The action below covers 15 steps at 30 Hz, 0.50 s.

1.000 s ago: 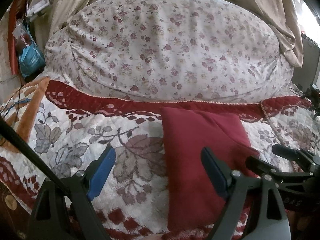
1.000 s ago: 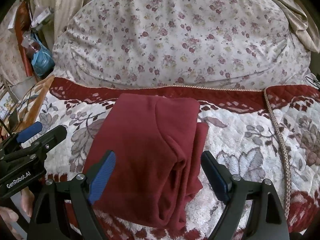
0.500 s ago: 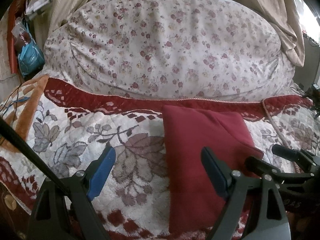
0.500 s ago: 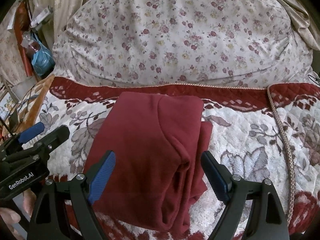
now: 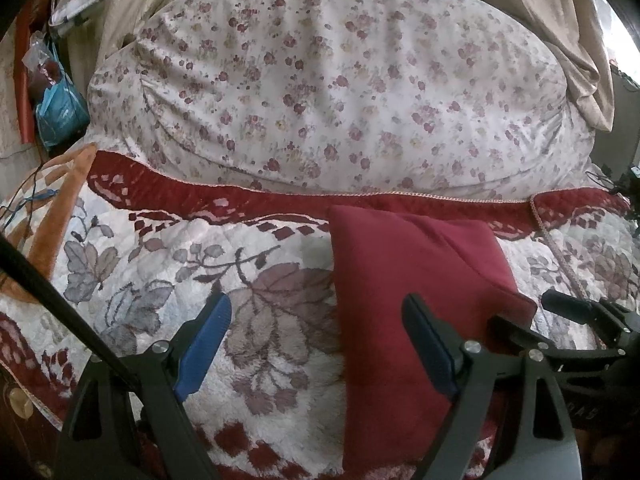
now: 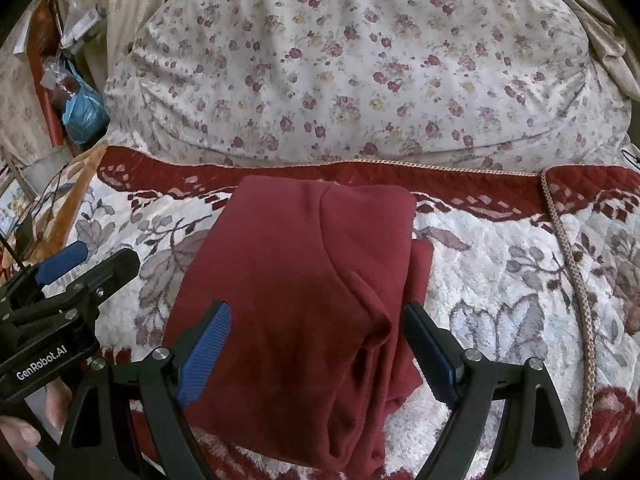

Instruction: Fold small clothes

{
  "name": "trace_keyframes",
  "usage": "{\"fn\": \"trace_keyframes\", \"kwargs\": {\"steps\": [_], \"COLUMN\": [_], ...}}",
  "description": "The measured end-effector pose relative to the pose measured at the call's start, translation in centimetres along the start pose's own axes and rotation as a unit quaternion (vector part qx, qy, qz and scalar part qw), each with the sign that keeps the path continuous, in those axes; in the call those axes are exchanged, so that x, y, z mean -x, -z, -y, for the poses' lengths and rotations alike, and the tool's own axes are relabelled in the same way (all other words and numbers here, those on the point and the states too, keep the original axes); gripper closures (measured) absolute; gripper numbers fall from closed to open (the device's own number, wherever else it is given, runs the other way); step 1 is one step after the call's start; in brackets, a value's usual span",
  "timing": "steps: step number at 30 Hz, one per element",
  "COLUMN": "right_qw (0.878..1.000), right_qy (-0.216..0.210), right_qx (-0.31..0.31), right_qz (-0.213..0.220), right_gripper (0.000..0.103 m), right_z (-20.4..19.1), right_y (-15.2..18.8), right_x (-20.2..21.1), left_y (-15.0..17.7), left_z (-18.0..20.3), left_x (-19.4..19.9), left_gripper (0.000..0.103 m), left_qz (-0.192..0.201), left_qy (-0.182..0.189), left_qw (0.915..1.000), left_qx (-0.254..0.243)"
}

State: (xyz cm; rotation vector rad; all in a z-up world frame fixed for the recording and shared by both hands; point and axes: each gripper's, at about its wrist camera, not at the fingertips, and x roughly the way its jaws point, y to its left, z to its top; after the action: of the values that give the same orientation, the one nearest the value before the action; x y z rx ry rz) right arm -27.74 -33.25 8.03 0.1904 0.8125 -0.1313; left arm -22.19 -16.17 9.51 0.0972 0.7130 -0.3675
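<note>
Both tools, left [image 5: 316, 344] & right [image 6: 316, 346], gape empty over folded maroon fleece garment [image 6: 304, 280] on plush floral blanket [image 6: 500, 300].

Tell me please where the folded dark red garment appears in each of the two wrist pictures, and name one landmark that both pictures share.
Left wrist view: the folded dark red garment lies right of centre, running to the bottom edge, partly behind the right finger of the left gripper.
Right wrist view: the garment fills the centre, in front of the open right gripper.
Shared landmark: the big flowered pillow beyond the blanket's dark red border.
</note>
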Motion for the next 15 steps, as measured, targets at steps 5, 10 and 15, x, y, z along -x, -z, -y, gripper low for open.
{"fn": "trace_keyframes", "kwargs": {"steps": [5,10,15], "right_qw": [1.000,1.000,1.000], "right_qy": [0.001,0.003,0.002], "right_qx": [-0.001,-0.001,-0.003], "right_qz": [-0.005,-0.011,-0.017], "right_gripper": [0.012,0.012,0.012], "right_z": [0.0,0.1,0.2], "right_y": [-0.1,-0.1,-0.2], "right_x": [-0.6,-1.2,-2.0], "left_y": [0.1,0.1,0.1], "left_z": [-0.2,-0.1,-0.4], "left_x": [-0.8,-1.4,-2.0], "left_gripper": [0.017,0.017,0.017], "left_qz": [-0.006,-0.017,-0.021], "left_qy": [-0.001,0.003,0.002], "left_qw": [1.0000,0.9998,0.9998], "left_qx": [0.000,0.004,0.004]}}
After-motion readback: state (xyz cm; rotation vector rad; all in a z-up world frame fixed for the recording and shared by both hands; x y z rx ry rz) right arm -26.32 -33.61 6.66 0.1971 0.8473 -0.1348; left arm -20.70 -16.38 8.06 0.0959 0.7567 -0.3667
